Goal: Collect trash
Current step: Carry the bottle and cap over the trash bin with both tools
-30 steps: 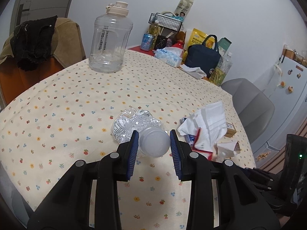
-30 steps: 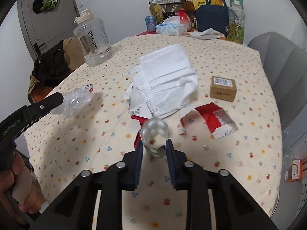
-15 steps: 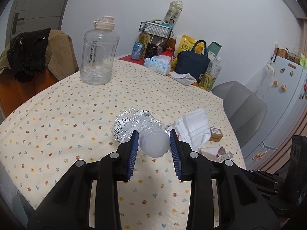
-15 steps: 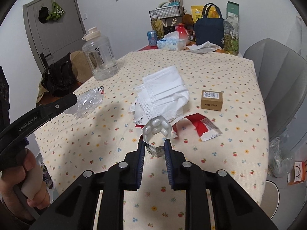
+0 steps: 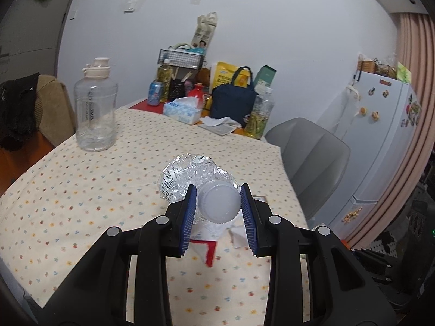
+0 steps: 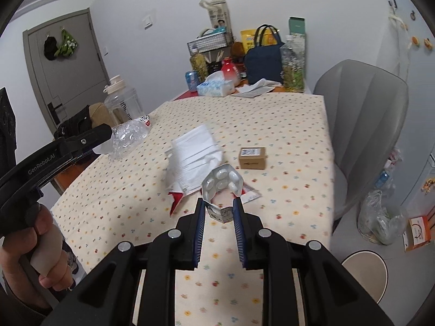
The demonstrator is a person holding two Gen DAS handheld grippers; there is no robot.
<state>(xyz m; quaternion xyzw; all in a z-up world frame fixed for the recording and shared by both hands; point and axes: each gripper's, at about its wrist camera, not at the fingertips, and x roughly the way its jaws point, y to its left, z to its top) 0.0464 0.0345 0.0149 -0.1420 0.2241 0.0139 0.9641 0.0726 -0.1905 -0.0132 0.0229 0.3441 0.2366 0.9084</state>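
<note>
My left gripper [image 5: 218,206] is shut on a crushed clear plastic bottle [image 5: 190,176], gripped at its white cap and held above the table. It also shows in the right wrist view [image 6: 127,135]. My right gripper [image 6: 219,212] is shut on a silver pill blister pack [image 6: 221,187] and holds it above the table. On the floral tablecloth [image 6: 285,141] lie a white face mask with papers [image 6: 197,157], a torn red wrapper [image 6: 176,201] and a small brown box [image 6: 252,158].
A big clear water jug [image 5: 95,108] stands at the table's left. A tissue box [image 5: 182,110], navy bag [image 5: 233,103], bottles and a wire basket crowd the far end. A grey chair [image 6: 364,125] stands right; a plastic bag [image 6: 380,217] lies on the floor.
Both grippers have risen and pulled back from the table, carrying the bottle and the blister pack higher. Both grips are unchanged.
</note>
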